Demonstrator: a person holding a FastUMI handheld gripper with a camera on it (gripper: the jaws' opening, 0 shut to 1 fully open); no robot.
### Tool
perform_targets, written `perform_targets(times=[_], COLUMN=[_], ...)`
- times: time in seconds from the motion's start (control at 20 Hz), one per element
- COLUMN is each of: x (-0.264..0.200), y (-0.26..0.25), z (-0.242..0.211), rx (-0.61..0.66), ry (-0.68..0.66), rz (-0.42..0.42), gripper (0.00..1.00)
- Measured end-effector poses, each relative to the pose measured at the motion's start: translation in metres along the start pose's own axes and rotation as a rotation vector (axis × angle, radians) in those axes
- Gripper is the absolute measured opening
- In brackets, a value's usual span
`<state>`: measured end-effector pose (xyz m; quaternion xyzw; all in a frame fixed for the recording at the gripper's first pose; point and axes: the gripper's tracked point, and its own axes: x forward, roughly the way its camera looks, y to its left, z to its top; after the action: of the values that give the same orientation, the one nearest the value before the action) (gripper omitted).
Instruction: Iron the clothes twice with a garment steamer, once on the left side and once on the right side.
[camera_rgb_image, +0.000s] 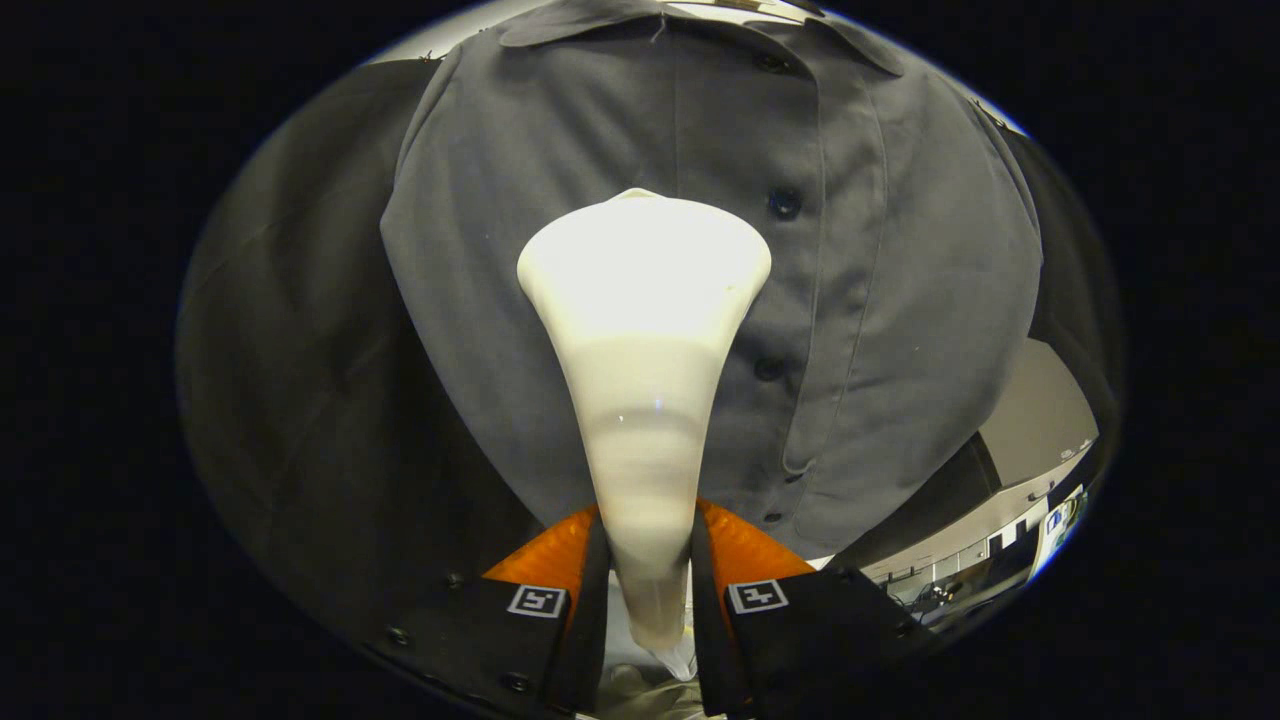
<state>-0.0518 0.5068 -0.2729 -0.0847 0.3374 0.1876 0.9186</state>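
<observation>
Gripper view puts the steamer (643, 330) right ahead of us, its narrow handle clamped between both fingers of the gripper (646, 575) and its wide head against or just off the shirt (880, 300), beside the button placket; contact we cannot tell. We judge this a pass over one side of the hanging shirt. To do it well, we should keep the head flat to the cloth, travel slowly in one straight run, and stay off the buttons (784, 203).
</observation>
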Motion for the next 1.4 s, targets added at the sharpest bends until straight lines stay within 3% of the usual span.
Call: perform_targets(times=[0.9,1.4], x=[0.097,0.103], y=[-0.036,-0.045], z=[-0.187,-0.231], rx=[0.064,0.093], ry=[0.253,0.327], rz=[0.017,0.022], gripper=[0.45,0.45])
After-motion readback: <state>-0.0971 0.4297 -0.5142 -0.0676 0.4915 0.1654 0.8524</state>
